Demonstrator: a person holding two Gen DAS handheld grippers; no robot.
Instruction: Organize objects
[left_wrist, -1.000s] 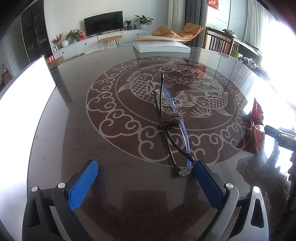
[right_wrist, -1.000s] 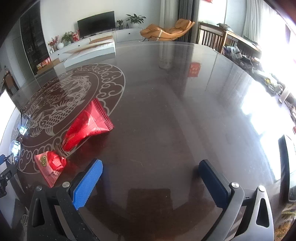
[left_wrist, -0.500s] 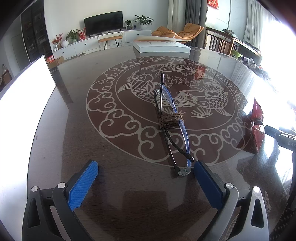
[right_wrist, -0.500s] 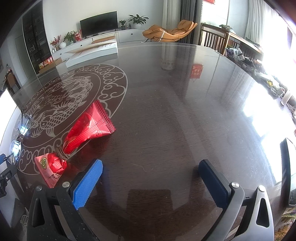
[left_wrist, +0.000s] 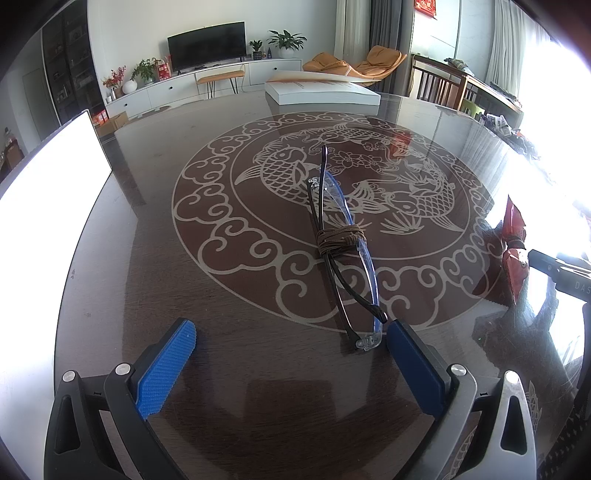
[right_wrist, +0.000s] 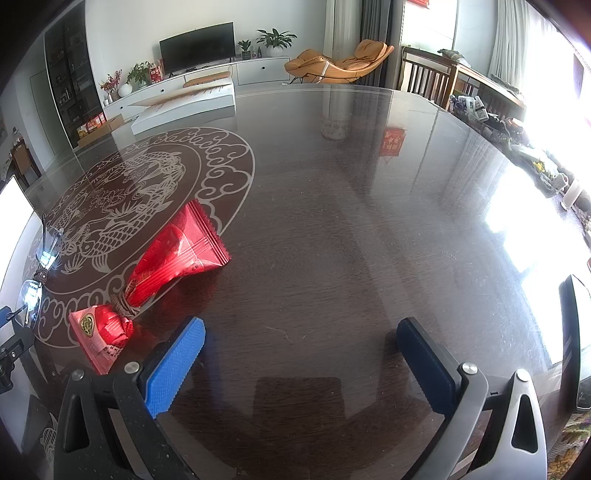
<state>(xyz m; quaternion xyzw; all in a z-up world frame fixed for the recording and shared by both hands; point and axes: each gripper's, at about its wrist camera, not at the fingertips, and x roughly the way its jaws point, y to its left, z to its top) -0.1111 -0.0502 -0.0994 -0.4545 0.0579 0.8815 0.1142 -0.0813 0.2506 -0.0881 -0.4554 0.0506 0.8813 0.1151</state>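
Left wrist view: the left gripper (left_wrist: 291, 343) is spread wide over the table (left_wrist: 229, 295), holding nothing; folded glasses (left_wrist: 341, 243), cord-bound, lie on the centre medallion, near end just beside its right finger

Right wrist view: the right gripper (right_wrist: 301, 345) gapes wide, empty; a cord-tied red packet (right_wrist: 166, 262) lies on the medallion's rim, beside its left finger

One pair of glasses (left_wrist: 340, 240); one red packet (right_wrist: 173, 258); one box (left_wrist: 321, 92).

red snack packet (right_wrist: 177, 254), blue-rimmed glasses (left_wrist: 343, 240)
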